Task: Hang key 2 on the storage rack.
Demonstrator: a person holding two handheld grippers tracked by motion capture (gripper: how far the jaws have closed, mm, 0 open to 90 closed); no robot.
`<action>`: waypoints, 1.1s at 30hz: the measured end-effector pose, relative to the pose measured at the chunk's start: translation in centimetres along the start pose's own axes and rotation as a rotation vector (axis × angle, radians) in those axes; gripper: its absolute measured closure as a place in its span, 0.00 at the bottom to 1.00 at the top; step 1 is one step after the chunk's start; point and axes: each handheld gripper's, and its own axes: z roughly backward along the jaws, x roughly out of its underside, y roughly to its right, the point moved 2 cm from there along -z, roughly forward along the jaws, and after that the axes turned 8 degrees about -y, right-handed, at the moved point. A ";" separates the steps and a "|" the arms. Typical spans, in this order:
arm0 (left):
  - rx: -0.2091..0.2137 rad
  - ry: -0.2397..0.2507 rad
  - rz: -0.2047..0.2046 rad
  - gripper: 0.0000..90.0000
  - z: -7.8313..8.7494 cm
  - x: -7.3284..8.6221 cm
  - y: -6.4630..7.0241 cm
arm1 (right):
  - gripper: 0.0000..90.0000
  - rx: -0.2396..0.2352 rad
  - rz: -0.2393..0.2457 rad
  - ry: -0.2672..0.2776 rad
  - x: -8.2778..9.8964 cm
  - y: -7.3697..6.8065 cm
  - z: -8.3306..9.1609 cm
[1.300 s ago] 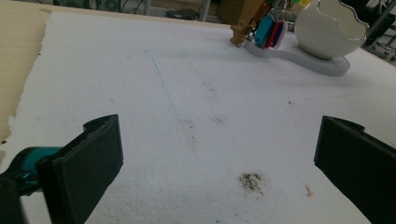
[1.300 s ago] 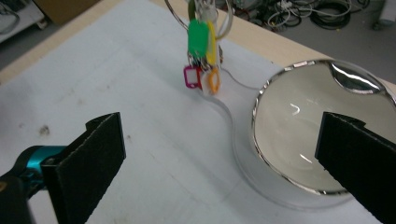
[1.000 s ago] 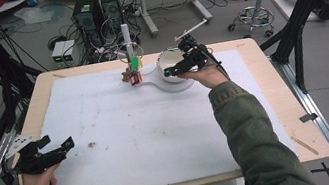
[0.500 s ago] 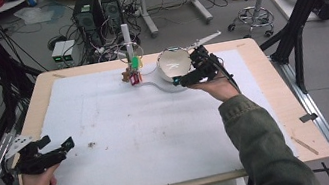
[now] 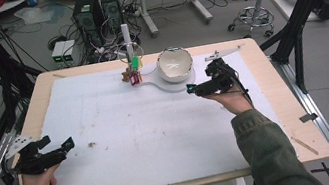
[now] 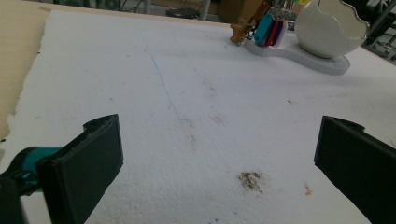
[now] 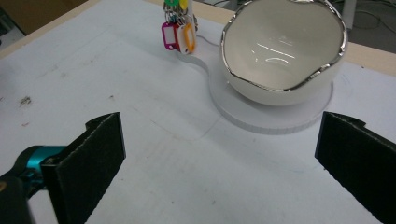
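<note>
The right gripper (image 5: 192, 88) hovers just off the near right side of the white bowl (image 5: 174, 64), its jaws spread wide and empty; in the right gripper view the two black pads (image 7: 95, 149) frame the bowl (image 7: 285, 51) and the white stand base (image 7: 266, 114) beneath it. The bowl, egg-shaped with a wavy silvered rim, sits on the round end of that base at the far middle of the white mat (image 5: 125, 139), and appears empty. On the narrow end of the same base, to the bowl's left, a cluster of coloured key tags (image 7: 177, 35) hangs from a post (image 5: 126, 38). The left gripper (image 5: 55, 150) rests at the near left corner of the table (image 5: 303, 115), well apart from the stand, its jaws likewise parted, with only stained mat between the pads (image 6: 93, 158). The work in hand is judged to be an approach to the bowl or the tags. To do it well, the right gripper should keep its jaws apart until one pad lies inside and one outside the rim, or on either side of a single tag, then close gently: the glazed wall is likely slippery, and a sideways push could shift the light base.
</note>
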 end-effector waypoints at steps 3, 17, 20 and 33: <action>-0.002 0.002 0.002 0.02 0.0 0.0 0.0 | 0.01 0.008 -0.005 0.014 0.9 0.5 0.3; -0.003 -0.003 0.000 0.02 0.0 0.0 0.0 | 0.01 0.039 -0.027 0.048 5.0 2.2 1.2; -0.004 -0.003 0.000 0.02 0.0 0.0 0.0 | 0.01 0.049 -0.023 0.066 5.7 2.3 1.4; -0.006 -0.011 -0.005 0.02 -0.1 0.1 0.1 | 0.01 0.115 -0.050 0.154 9.0 3.2 2.7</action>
